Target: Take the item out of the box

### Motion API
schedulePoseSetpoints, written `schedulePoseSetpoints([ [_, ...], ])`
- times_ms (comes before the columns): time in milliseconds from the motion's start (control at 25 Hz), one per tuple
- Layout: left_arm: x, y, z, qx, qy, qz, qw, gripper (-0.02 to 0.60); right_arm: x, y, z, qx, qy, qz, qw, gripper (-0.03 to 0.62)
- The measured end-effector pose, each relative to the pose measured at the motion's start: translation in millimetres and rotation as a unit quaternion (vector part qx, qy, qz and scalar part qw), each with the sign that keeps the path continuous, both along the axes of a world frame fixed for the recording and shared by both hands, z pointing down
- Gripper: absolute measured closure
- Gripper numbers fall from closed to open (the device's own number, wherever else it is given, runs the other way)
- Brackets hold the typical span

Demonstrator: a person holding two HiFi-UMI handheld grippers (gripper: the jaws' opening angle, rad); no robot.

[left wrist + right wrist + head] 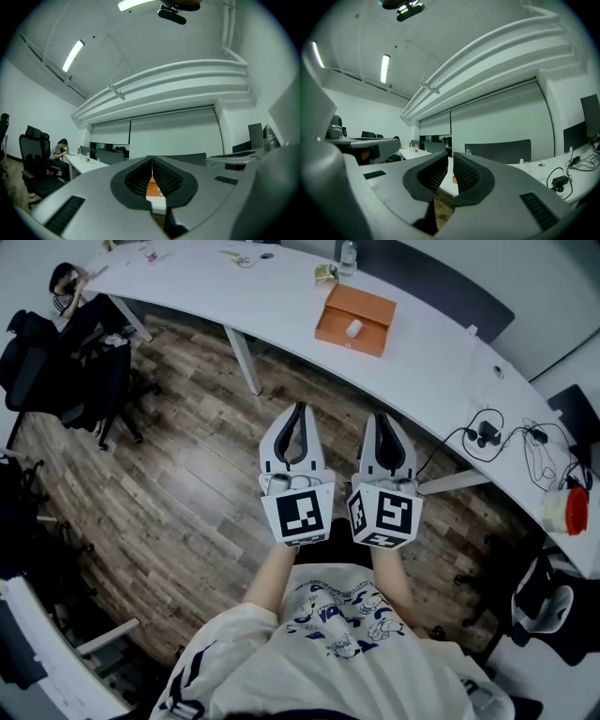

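An orange box [354, 320] lies on the curved white table [431, 371], and a small white item [353, 328] rests in its middle. Both grippers are held level, side by side over the wooden floor, short of the table's near edge. My left gripper [300, 409] is shut with nothing in it; in the left gripper view its tips [151, 160] meet, and the orange box [152, 187] shows in the slit below them. My right gripper [382, 416] is also shut and empty, with only a thin slit between its pads [451, 157].
A slanted table leg [244, 357] stands ahead on the left. Cables and a charger [487, 432] lie on the table at the right, near a red-and-white container [565, 510]. A water bottle [348, 254] stands behind the box. A person [66, 282] sits far left beside black chairs [84, 381].
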State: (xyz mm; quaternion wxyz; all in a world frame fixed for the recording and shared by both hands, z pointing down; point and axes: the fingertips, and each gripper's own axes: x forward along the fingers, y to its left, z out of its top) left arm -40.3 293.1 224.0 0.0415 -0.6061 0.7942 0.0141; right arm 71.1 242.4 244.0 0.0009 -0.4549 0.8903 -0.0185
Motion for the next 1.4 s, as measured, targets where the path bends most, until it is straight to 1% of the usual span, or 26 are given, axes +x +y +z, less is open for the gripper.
schedulePoseSetpoints([
  [200,-9,-17,1,-0.001,0.005,0.008,1.0000,0.563,-10,-14,2,-0.004,0.006,0.005,1.000,0.540],
  [400,-20,-31,6,0.000,0.014,0.005,0.9999,0.563,-17,-30,6,-0.008,0.007,0.009,1.000,0.540],
  [600,-32,-51,12,-0.010,0.016,0.000,0.9998,0.563,-26,-52,9,-0.010,0.009,0.011,1.000,0.540],
  [920,-43,-99,15,-0.015,0.013,-0.010,0.9997,0.563,-35,-107,14,-0.018,0.002,0.011,1.000,0.540],
  [1120,-49,-137,12,-0.016,0.011,-0.017,0.9997,0.563,-45,-147,12,-0.020,0.002,0.001,1.000,0.540],
  [1400,-49,-197,11,-0.023,0.009,-0.017,0.9996,0.563,-47,-206,11,-0.025,-0.001,-0.004,1.000,0.540],
])
